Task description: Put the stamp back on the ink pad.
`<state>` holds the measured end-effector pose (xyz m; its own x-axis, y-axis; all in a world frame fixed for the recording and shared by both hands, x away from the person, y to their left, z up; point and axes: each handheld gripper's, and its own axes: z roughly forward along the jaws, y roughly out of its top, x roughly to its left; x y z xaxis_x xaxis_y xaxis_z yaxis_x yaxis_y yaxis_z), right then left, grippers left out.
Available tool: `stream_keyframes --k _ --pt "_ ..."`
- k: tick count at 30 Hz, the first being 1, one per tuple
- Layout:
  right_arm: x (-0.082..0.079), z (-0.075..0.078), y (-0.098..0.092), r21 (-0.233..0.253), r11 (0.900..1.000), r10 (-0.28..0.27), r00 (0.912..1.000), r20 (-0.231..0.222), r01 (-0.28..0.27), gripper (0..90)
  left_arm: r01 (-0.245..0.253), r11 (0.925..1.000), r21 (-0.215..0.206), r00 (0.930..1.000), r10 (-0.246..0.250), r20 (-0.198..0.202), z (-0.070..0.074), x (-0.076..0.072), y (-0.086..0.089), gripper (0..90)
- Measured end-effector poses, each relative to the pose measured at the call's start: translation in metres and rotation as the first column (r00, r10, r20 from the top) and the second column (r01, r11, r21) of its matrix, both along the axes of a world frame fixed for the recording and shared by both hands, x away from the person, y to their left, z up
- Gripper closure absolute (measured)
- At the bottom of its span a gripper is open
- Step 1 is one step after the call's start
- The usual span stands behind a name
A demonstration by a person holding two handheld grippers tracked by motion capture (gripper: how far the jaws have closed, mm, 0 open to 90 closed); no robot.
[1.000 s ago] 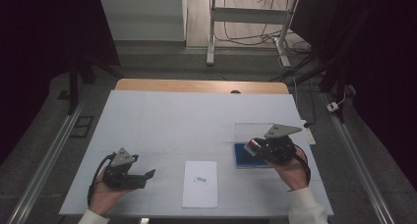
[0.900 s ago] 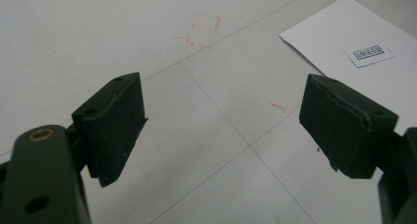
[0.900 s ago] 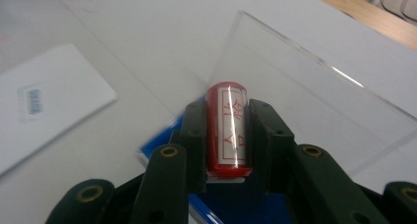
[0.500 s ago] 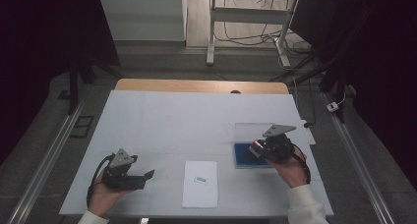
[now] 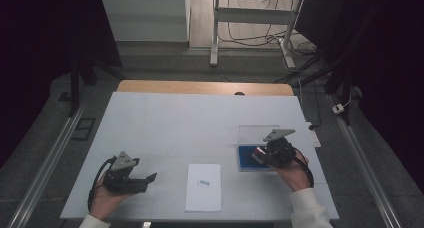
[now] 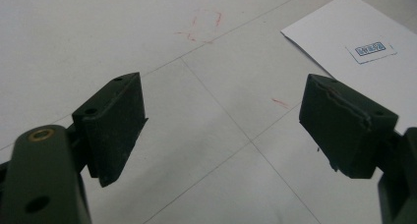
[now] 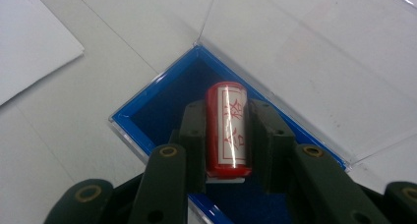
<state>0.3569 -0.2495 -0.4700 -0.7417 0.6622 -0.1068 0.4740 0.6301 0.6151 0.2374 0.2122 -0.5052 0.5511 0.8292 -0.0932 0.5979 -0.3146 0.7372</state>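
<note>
Jaws of right gripper (image 7: 227, 135) clamp one red stamp (image 7: 227, 128) — one blue case (image 7: 162, 103).

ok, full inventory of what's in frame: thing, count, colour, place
stamp: 1, red cylinder with white label, held over the blue case
case: 1, blue lined, clear lid open flat behind it, table's right side
paper sheet: 1, white with small blue printed mark, front centre
table: 1, white top, wooden far edge
metal frame legs: grey, on floor beyond table
cables: several, dark, floor at back
left claw: 1, black, open, above bare table left of the sheet
right claw: 1, black, shut on stamp
</note>
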Motion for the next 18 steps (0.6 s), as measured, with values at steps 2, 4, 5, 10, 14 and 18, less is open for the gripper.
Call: stream_keyframes --k 2,4,5,10,14,18 --pt "0.0 0.0 0.0 -0.004 1.0 0.004 1.0 0.006 -0.004 67.7 0.0 1.0 0.0 1.0 0.0 -0.001 0.0 0.0 0.0 17.8" --pt "-0.001 0.0 0.001 0.001 1.0 0.007 1.0 0.006 -0.007 63.2 0.003 1.0 0.002 1.0 -0.003 -0.002 -0.001 0.0 -0.001 17.8" --pt "-0.001 0.0 0.001 0.001 1.0 0.005 1.0 0.009 -0.005 60.7 0.003 1.0 0.003 1.0 -0.002 -0.002 -0.001 0.001 -0.001 17.8" --pt "-0.005 0.005 -0.001 0.067 0.998 -0.014 0.9993 0.035 0.012 48.8 0.011 0.9999 0.003 0.9999 -0.011 -0.003 -0.001 0.001 -0.004 17.7" --pt "-0.013 0.008 -0.006 0.123 0.992 -0.016 0.9979 0.063 0.008 42.6 0.006 1.0 -0.004 1.0 -0.006 -0.005 -0.001 0.001 -0.003 17.7" --pt "-0.024 0.007 -0.012 0.137 0.991 -0.021 0.9948 0.1 0.007 40.2 -0.002 0.9999 -0.017 1.0 0.002 -0.009 -0.001 0.0 -0.002 17.6"
